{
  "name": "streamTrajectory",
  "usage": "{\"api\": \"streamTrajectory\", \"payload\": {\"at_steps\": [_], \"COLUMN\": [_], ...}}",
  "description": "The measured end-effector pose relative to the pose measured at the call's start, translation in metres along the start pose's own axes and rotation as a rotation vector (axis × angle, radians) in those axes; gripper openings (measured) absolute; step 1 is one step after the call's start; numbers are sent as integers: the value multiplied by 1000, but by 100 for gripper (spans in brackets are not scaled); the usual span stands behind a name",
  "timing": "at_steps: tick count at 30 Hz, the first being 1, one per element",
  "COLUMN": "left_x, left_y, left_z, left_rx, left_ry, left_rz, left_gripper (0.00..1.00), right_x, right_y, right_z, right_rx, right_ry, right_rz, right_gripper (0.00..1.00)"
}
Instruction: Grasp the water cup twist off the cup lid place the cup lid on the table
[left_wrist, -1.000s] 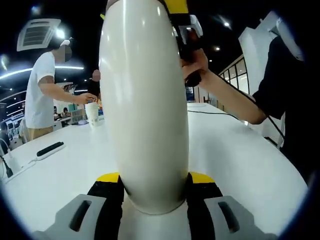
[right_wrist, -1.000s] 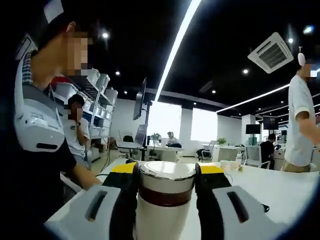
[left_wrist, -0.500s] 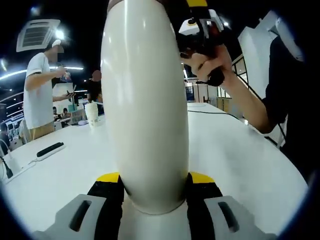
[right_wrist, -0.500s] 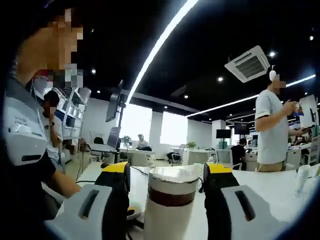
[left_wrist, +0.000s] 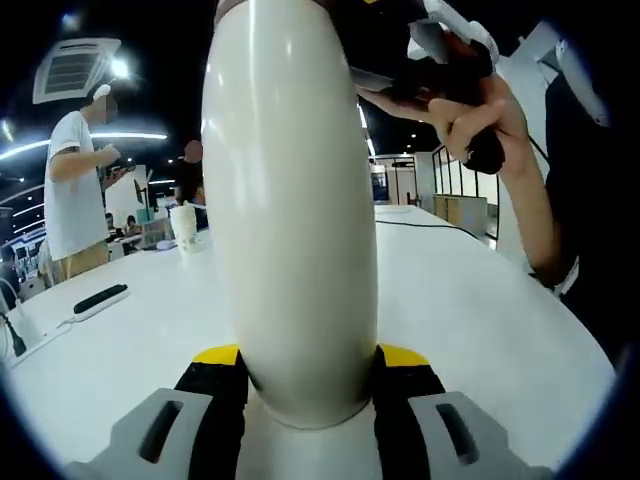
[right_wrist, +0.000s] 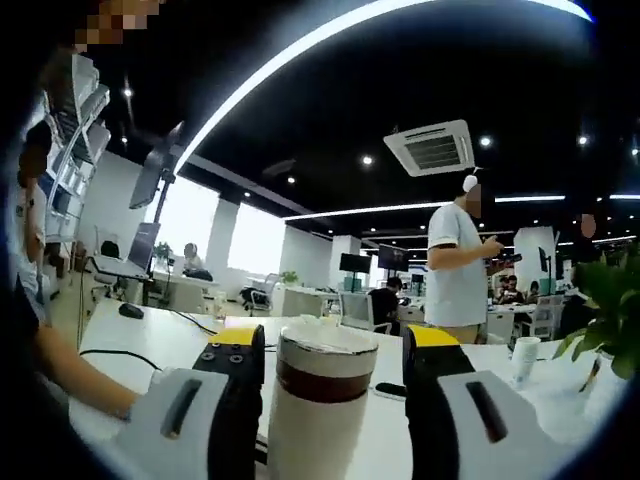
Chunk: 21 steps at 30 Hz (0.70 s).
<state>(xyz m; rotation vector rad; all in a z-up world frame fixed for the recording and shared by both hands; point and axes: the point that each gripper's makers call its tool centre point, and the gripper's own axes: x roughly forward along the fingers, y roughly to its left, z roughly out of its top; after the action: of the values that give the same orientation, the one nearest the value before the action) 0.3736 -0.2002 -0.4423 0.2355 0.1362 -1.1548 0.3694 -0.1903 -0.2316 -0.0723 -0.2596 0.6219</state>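
**Cup gripped at the body, lid between the other jaws**

In the left gripper view the left hand-held gripper (left_wrist: 308, 362) has its yellow-tipped black jaws pressed against both sides of the white water cup (left_wrist: 290, 200), low on its rounded body. The cup stands tall straight ahead, hiding much of the white bench (left_wrist: 470, 310) behind it. Its top runs out past the upper edge of the view, so what is inside it cannot be told.

At the upper right of that view a hand (left_wrist: 480, 105) holds the right hand-held gripper, which reaches in toward the top of the cup.

In the right gripper view the right hand-held gripper (right_wrist: 330, 345) frames the cup lid (right_wrist: 322, 385): a shiny metal rim, a dark brown band under it, white below. The jaws stand close on either side of the lid; the left jaw seems to touch it, while a narrow gap shows at the right jaw, so I cannot tell whether it is truly clamped.

On the bench, in the left gripper view, a small white paper cup (left_wrist: 184, 226) stands far back on the left, its contents not visible, and a dark remote-like bar (left_wrist: 100, 297) lies nearer. A person in a white shirt (left_wrist: 72, 190) stands beyond.
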Motion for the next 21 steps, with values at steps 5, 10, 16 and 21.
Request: {"api": "streamTrajectory", "payload": {"at_steps": [5, 10, 16, 21], "left_x": [0, 0, 0, 0], "left_y": [0, 0, -1, -1], "left_z": [0, 0, 0, 0], "left_rx": [0, 0, -2, -1], "left_ry": [0, 0, 1, 1], "left_rz": [0, 0, 0, -1], "left_gripper": [51, 51, 51, 51], "right_x": [6, 11, 10, 8], "right_y": [-1, 6, 10, 12], "right_z": [-9, -12, -11, -10], "right_rx": [-2, 8, 31, 86], "right_ry": [30, 41, 30, -6], "right_rz": [4, 67, 205, 409], "right_gripper": [53, 48, 48, 48]}}
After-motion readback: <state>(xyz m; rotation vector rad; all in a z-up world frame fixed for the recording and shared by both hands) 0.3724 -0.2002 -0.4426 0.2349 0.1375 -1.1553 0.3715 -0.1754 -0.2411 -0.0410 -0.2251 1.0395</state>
